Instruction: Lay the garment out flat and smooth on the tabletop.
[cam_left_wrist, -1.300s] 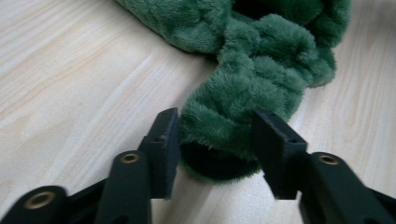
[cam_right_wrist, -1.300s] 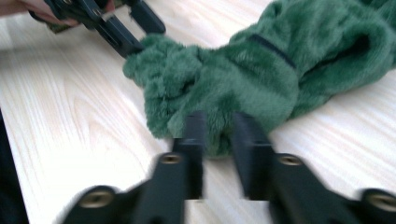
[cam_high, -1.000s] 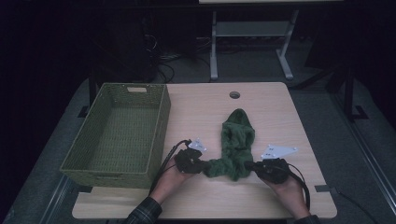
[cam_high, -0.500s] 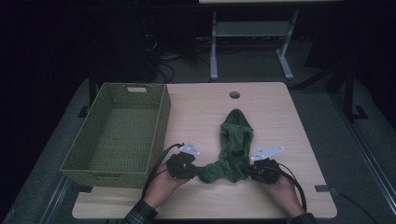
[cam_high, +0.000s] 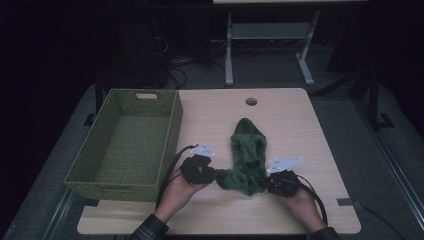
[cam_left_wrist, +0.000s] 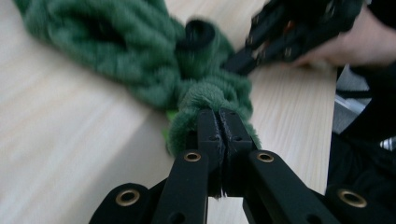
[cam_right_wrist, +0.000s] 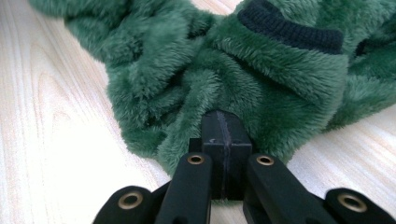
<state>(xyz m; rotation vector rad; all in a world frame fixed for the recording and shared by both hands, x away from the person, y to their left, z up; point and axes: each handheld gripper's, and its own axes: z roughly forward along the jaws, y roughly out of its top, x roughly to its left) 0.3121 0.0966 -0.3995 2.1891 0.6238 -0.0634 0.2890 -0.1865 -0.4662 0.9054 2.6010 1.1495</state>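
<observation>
On wooden table (cam_high: 300, 120) | dark room | both grippers clamp green fleece garment (cam_high: 247, 150) | basket (cam_high: 125, 145) left

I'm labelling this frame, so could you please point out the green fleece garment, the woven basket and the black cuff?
green fleece garment (cam_high: 247, 150), high view, its middle.
woven basket (cam_high: 172, 127), high view, right wall.
black cuff (cam_right_wrist: 289, 30), right gripper view, ribbed band.
</observation>
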